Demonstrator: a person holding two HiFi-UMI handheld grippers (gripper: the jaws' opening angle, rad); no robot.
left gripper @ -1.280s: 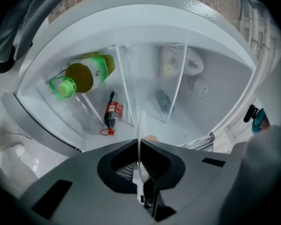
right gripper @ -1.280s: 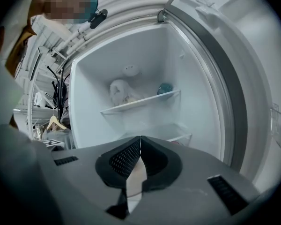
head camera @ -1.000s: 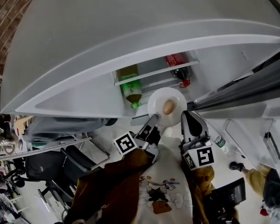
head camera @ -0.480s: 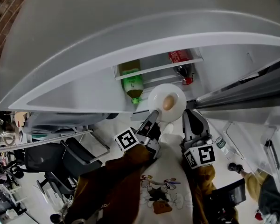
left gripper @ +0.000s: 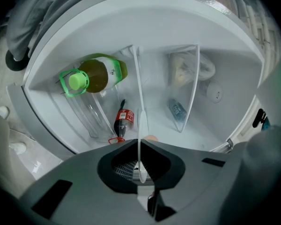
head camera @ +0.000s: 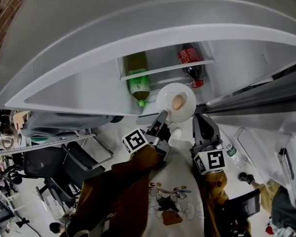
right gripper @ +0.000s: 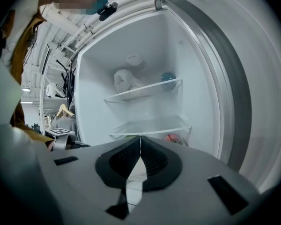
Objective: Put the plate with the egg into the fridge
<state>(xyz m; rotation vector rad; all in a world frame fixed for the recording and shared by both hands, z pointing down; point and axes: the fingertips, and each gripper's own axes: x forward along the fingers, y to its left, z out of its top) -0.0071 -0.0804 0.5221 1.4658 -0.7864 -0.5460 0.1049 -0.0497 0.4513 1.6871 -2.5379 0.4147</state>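
Just beyond the plate [head camera: 176, 101] lie green bottle [head camera: 137, 84] — and red-labelled bottle [head camera: 189, 61].

A round white plate [head camera: 166, 101], level, with one brown egg [head camera: 177, 102] at its centre, hangs just before the open white fridge [head camera: 103, 83], near rim clamped in the left gripper [head camera: 162, 115].
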